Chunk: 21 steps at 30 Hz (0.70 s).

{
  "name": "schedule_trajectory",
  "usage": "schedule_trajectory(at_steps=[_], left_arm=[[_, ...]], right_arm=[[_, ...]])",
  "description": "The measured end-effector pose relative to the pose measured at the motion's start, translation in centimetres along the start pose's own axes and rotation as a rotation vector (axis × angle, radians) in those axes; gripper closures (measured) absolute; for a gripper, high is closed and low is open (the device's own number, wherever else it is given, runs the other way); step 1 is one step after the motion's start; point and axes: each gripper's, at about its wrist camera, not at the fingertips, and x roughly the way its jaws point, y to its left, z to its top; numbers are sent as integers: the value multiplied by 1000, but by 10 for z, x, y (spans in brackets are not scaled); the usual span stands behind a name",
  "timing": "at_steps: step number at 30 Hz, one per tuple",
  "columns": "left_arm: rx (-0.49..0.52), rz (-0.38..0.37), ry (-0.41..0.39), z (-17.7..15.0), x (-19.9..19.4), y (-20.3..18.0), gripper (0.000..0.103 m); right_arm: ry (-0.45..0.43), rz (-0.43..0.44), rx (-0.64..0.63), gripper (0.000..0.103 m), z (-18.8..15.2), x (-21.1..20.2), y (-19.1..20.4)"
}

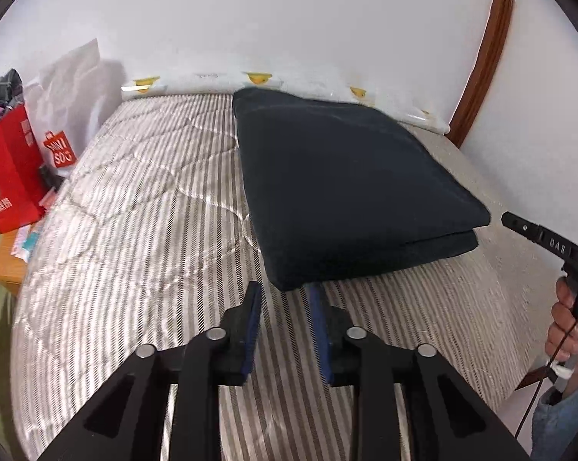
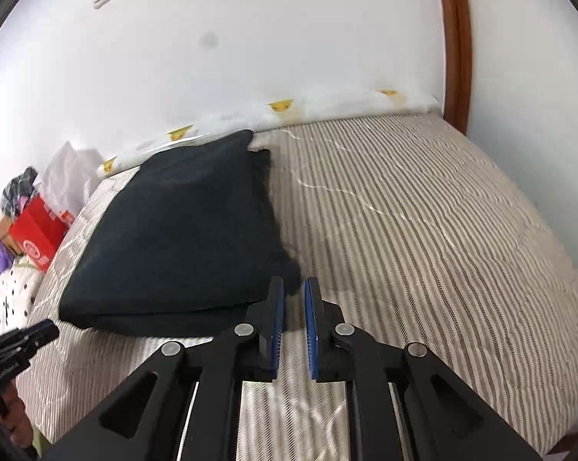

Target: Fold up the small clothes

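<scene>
Both tongs empty. Left gripper has its jaws parted with only striped cover showing in the gap; its tips sit just short of the near edge of the dark garment, not touching as far as I can tell. Right gripper has a narrower gap, pads apart, nothing between them, parked at the garment's near right corner, just beside the fabric; contact is unclear because of blur there.

Garment is a dark, near-black piece, already folded into a thick rectangle with two stacked layers visible along its near edge. It lies flat on the striped bed cover, far end up against the white pillow by the wall. Squared edges and doubled thickness suggest the fold is done, or one more halving remains.

Grippers sit at the two near corners of the garment, likely because that edge is where a fold gets pinched or let go. Both point down at it from the near side.

Red shopping bag stands well left of the garment, off the bed. Person's hand holds the right tool's handle, right of the garment.
</scene>
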Motion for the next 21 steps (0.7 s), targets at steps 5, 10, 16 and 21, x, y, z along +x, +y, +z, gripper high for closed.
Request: schedule_trajectory(at_steps=[5,10,16,21], left_arm=[[17,24,-80,-8,-46,-17,59],[38,47,-163,-19,-97,-39,35],[52,60,-193,-34,-138,-60,25],[52,69,-193,-42,-154,-68,21]], right_arm=[[-43,-31,-6,44,-14,-48,23],[-56,-39,-10,31,-28,-97,40],[-90,-84,-51,7,-50,-147,56],[-96,-123,-77,0,-64,-171,60]])
